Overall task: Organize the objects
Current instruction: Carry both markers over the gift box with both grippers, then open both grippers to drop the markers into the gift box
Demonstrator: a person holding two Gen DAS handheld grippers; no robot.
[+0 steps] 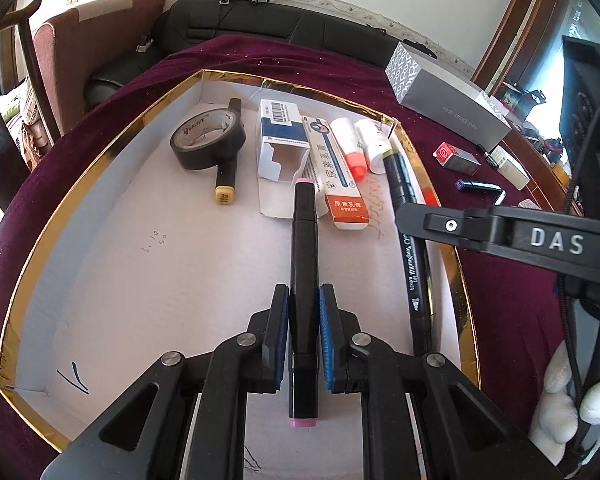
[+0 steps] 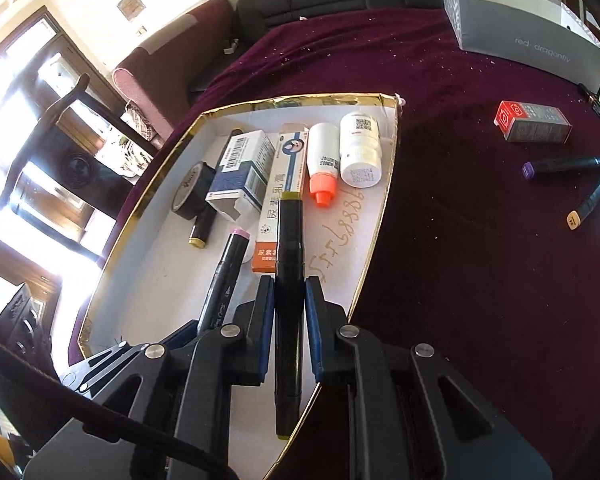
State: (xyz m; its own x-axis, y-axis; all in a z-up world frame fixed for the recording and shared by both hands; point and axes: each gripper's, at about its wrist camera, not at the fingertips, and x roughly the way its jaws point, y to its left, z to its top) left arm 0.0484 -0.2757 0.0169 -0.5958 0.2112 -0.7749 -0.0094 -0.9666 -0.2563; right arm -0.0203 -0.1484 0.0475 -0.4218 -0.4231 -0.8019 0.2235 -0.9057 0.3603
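Left tool (image 1: 304, 312) clamps a slim pink-capped marker (image 1: 303, 264); right tool (image 2: 290, 300) clamps an olive-capped marker (image 2: 289, 240).

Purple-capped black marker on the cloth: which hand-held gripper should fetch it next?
Right. The purple-capped black marker lies outside the gold-rimmed white tray on the right hand-held gripper's side; both hold markers, and the left hand-held gripper sits mid-tray.

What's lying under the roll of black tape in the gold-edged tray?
A black marker with a yellow end cap lies under the black tape roll, inside the gold-edged tray. Both its ends stick out; the tape covers its middle, so any label there is hidden.
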